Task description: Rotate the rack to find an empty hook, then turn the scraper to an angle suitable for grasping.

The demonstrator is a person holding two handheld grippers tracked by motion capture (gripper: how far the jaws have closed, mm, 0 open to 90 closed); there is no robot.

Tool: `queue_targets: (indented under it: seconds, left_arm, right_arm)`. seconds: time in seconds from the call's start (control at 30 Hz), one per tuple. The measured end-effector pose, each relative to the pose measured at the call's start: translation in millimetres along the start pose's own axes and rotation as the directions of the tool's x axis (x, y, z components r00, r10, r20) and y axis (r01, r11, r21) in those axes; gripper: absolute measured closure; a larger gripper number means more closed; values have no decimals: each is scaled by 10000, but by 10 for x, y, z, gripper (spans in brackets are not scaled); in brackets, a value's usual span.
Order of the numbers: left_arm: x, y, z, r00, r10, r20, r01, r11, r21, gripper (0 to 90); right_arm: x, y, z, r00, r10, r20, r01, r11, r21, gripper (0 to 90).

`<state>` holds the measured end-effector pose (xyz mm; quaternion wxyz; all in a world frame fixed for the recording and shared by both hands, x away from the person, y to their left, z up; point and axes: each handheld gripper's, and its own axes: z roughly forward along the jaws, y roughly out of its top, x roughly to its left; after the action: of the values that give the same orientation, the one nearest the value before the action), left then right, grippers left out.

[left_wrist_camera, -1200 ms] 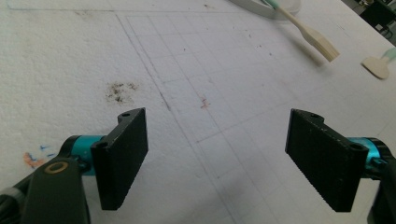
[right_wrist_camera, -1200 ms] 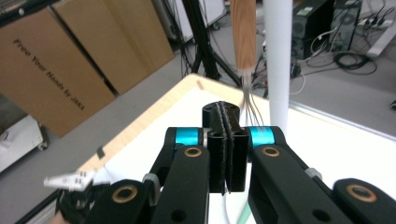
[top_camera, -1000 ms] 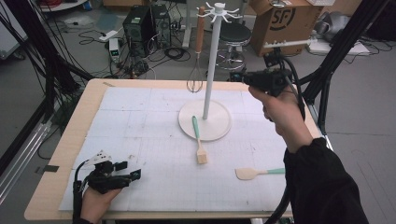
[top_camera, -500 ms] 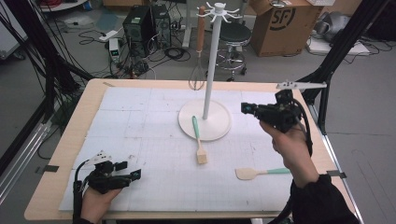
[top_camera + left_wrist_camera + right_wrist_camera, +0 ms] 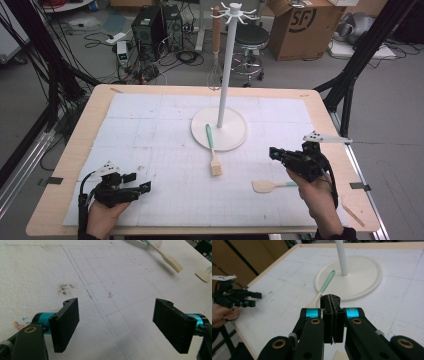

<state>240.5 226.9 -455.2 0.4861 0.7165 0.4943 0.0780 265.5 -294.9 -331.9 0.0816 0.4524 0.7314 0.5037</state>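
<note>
Evidently staging: right gripper, lower right of the high view, has its jaws pressed together on nothing, just above the spatula, likely next. Left gripper, lower left, rests wide open. Brush leans on the stand base, frame centre.

Right gripper: now lower and nearer the person than in the earlier high views, down from beside the white stand's pole to just above the mat, close to the small spatula. Right forearm drawn back toward the table's near edge.
</note>
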Motion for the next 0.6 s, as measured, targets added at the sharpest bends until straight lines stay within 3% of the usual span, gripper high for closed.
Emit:
queue_targets:
  seconds: [0.1,0.2,0.33,0.6]
  left_arm:
    - [2,0,-2,10000,-10,1,10,10000,-9,218]
    - [4,1,-2,10000,-9,23,9,10000,14,219]
    - [3,1,0,10000,1,16,-1,10000,5,219]
    - [5,3,-1,10000,-6,43,6,10000,42,219]
  right_arm:
    - [-37,-97,-20,9997,207,-105,-207,9998,-26,896]
    - [-32,-157,-49,10000,-9,44,9,10000,-83,897]
    - [-72,-230,-63,9997,235,-62,-236,9996,-162,896]
    - [-127,-342,-121,9992,268,304,-265,9996,-92,896]
